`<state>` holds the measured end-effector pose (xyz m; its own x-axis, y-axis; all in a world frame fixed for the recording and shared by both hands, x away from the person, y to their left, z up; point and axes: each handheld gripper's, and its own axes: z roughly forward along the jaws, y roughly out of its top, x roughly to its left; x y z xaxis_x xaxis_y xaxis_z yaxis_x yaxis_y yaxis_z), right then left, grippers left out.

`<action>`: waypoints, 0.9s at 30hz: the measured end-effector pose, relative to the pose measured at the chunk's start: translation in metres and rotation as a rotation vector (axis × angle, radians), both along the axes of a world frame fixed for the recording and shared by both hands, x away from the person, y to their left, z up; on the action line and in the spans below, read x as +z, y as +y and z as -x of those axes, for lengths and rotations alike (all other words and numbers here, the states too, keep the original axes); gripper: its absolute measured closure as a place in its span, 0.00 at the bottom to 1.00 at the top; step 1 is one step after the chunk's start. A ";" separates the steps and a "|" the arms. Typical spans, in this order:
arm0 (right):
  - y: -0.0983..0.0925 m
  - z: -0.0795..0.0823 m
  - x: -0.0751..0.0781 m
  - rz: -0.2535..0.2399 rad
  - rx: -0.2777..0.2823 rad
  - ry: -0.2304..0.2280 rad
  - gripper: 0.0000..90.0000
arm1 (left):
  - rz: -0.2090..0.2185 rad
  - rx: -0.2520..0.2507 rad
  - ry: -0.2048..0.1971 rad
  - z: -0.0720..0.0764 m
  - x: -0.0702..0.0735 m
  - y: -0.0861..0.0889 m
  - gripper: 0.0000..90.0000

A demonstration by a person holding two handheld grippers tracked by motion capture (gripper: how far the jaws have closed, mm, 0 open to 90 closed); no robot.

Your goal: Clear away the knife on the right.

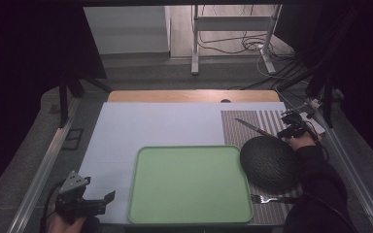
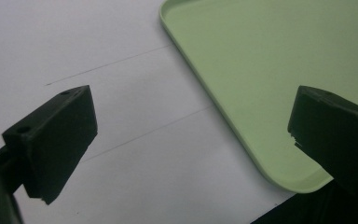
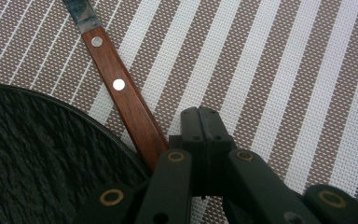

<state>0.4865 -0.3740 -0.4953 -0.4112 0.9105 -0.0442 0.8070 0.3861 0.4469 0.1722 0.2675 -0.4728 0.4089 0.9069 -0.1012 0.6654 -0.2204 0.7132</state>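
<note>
High view, right tool: at 3 o'clock on the desk, over the striped placemat, by the knife handle.
High view, plate: dark, round, on the placemat; fork at its 6 o'clock.
High view, left tool: at 7 o'clock, just beside the green tray.
Left gripper view, left tool: jaws wide apart, nothing between; tray corner at 2 o'clock, white sheet below.
Right gripper view, right tool: jaws pressed together, gripping nothing; knife's wooden handle lies just beside it at 10 o'clock, its end under the tool; plate rim at 8 o'clock.
</note>
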 end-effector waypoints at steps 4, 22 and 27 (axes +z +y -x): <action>-0.001 -0.001 0.001 0.003 -0.004 -0.001 0.99 | -0.003 -0.001 0.001 0.000 0.000 0.000 0.02; 0.022 -0.004 0.012 -0.049 -0.002 -0.058 0.29 | -0.004 -0.007 0.002 0.000 0.000 -0.001 0.02; 0.030 -0.006 0.011 -0.045 -0.010 -0.044 0.11 | -0.011 -0.010 0.005 -0.001 0.000 -0.001 0.02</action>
